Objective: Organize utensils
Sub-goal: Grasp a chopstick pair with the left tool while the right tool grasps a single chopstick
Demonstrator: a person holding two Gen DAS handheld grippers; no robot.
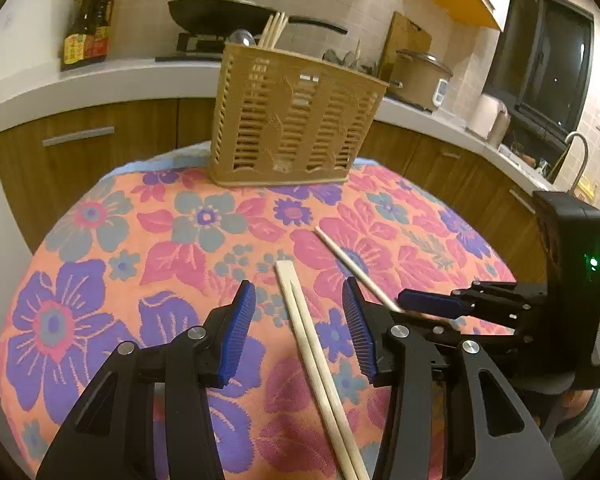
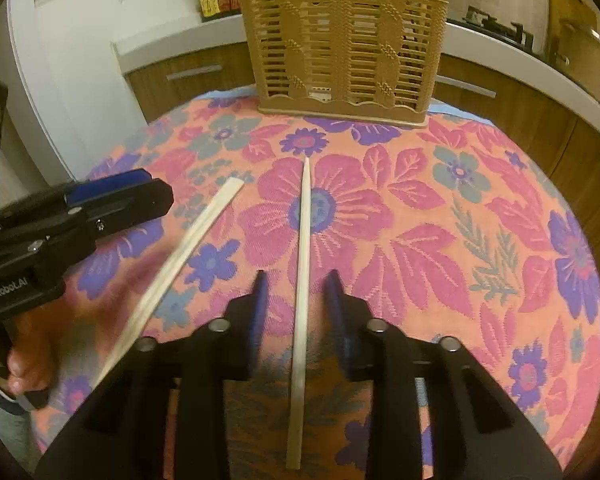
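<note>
A pair of pale wooden chopsticks (image 1: 316, 356) lies on the floral cloth between the open fingers of my left gripper (image 1: 300, 320); it also shows in the right wrist view (image 2: 180, 256). A single pale chopstick (image 2: 302, 280) lies between the open fingers of my right gripper (image 2: 298, 296); the left wrist view shows it (image 1: 348, 262) with the right gripper (image 1: 432, 304) at its near end. A tan slotted utensil holder (image 1: 292, 120) stands at the table's far edge, with several chopsticks (image 1: 274, 30) in it. It also shows in the right wrist view (image 2: 344, 44).
The round table (image 1: 100, 240) has a floral cloth. Behind it runs a kitchen counter (image 1: 100, 76) with sauce bottles (image 1: 88, 28), a wok (image 1: 228, 10), a rice cooker (image 1: 420, 72) and a sink tap (image 1: 576, 152). My left gripper appears in the right wrist view (image 2: 112, 196).
</note>
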